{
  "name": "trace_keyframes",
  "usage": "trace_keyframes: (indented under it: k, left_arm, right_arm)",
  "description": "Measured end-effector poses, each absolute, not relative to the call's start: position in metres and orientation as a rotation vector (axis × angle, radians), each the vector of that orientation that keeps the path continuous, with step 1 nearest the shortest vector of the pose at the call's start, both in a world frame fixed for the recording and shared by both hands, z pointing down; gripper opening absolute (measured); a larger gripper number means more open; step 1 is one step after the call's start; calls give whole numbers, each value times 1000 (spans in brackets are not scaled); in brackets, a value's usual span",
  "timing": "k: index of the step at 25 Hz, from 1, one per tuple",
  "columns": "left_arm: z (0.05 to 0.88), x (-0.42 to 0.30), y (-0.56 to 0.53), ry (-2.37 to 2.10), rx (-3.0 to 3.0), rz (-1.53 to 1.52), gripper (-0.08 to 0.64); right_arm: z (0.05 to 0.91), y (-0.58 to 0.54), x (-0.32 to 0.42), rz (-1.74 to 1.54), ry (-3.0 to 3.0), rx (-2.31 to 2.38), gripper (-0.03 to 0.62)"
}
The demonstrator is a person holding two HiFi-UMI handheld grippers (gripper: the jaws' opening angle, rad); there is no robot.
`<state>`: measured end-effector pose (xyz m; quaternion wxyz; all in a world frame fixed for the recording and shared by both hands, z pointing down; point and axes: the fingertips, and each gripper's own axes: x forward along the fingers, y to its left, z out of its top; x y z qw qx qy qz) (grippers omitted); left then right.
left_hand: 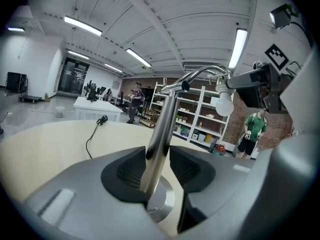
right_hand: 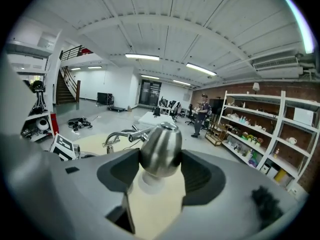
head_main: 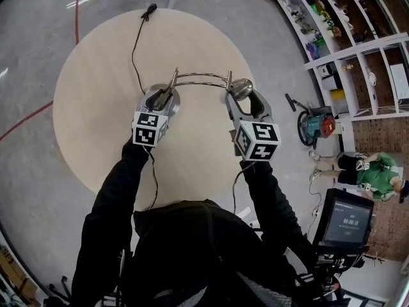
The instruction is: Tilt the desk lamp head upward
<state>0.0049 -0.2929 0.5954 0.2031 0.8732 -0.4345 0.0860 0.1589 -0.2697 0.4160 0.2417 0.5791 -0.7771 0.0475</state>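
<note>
The left tool point(left_hand: 159, 156) is gripping the lamp pole point(left_hand: 162, 129) just above the lamp base point(left_hand: 165, 206), its jaws pressing on either side. This is probably pinning the lamp to the desk point(head_main: 96, 120) so it is not tipping or sliding. The cord point(head_main: 135, 50) is trailing off toward 11 o'clock, clear of both hands. The arched arm point(head_main: 201, 77) is spanning across to the lamp head point(right_hand: 161, 146), at 3 o'clock from the base. There the right tool point(right_hand: 160, 159) is clamping the metal shade from both sides, seemingly placed for pivoting it upward.
</note>
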Motion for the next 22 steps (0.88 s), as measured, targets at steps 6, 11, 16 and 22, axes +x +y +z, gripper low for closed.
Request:
trace_keyframes:
  k: [6, 11, 16, 22]
  left_arm:
    - [615, -25, -290, -1202, 2395, 216, 155]
    - [654, -35, -284, -1213, 2335, 324, 155]
    - [680, -37, -280, -1185, 2301, 432, 155]
    - [708, -38, -280, -1194, 2302, 599, 143]
  right_arm:
    - [402, -275, 143, 68, -2106, 1576, 275]
    - [398, -275, 151, 60, -2085, 1570, 275]
    - [390, -280, 149, 39, -2061, 1570, 275]
    - [378, -285, 143, -29, -2037, 1557, 275]
